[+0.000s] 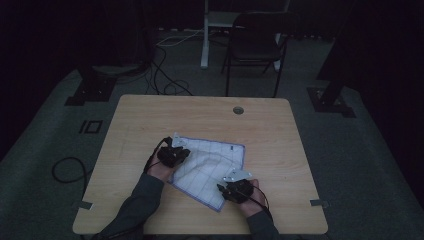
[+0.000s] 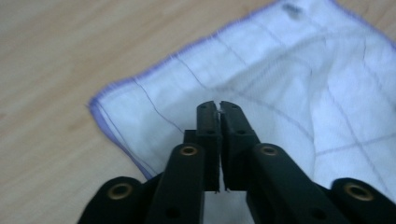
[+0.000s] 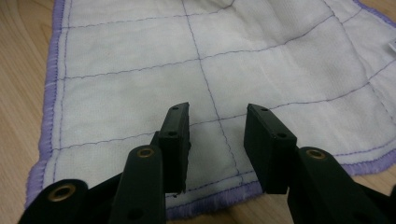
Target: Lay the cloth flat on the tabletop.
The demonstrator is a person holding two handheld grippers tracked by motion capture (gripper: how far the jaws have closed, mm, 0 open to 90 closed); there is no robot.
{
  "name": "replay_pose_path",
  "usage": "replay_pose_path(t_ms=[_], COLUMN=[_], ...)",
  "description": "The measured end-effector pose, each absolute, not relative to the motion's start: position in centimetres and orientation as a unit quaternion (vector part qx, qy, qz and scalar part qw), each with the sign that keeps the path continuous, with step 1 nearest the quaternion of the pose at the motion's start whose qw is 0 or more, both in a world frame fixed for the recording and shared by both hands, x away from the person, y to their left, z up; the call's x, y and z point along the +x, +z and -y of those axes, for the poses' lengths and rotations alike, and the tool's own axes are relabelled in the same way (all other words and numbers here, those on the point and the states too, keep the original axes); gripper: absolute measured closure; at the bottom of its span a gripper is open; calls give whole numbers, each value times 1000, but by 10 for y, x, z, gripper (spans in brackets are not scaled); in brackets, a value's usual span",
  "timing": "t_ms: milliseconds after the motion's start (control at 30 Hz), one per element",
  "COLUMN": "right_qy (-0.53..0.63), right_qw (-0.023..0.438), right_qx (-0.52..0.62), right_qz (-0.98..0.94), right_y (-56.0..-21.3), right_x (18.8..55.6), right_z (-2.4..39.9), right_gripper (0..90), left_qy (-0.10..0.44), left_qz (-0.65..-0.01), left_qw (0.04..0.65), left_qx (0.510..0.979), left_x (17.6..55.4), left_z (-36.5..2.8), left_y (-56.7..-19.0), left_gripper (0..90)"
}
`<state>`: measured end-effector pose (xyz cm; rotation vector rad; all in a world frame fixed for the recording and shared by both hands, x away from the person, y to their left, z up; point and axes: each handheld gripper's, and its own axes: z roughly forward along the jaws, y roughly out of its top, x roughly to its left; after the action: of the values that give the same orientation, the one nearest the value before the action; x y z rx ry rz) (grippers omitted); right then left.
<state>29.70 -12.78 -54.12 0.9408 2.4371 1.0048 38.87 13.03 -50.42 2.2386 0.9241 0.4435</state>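
A white cloth (image 1: 210,160) with thin purple grid lines and a purple hem lies rumpled on the wooden table (image 1: 150,115). My left gripper (image 1: 174,154) is at the cloth's left corner. In the left gripper view its jaws (image 2: 218,105) are pressed together with a sliver of white fabric pinched at the tips, and creases in the cloth (image 2: 289,79) run out from there. My right gripper (image 1: 235,189) hovers over the cloth's near edge. In the right gripper view its jaws (image 3: 217,116) stand apart above the flat cloth (image 3: 140,88), with nothing gripped.
A round cable hole (image 1: 238,110) sits near the table's far edge. Behind the table stand a dark chair (image 1: 255,40) and a white post (image 1: 205,35). Cables (image 1: 65,170) lie on the floor to the left. Bare wood surrounds the cloth.
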Motion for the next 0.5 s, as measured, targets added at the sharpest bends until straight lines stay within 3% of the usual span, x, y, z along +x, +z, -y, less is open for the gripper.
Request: replay_pose_path(t_ms=[167, 267, 500], right_qy=[350, 349, 343], right_qw=[174, 175, 185], right_qx=[335, 340, 343], right_qz=[-857, -855, -855], right_y=[-541, -541, -540], right_x=[299, 300, 301], right_z=[133, 137, 142], right_gripper=[610, 610, 611], left_qy=[150, 140, 154], left_qz=[-356, -366, -374], left_qw=[297, 305, 296], left_qx=[873, 868, 866], left_x=[395, 398, 406], left_z=[-128, -131, -135], left_y=[-523, -528, -527], left_gripper=[900, 900, 900])
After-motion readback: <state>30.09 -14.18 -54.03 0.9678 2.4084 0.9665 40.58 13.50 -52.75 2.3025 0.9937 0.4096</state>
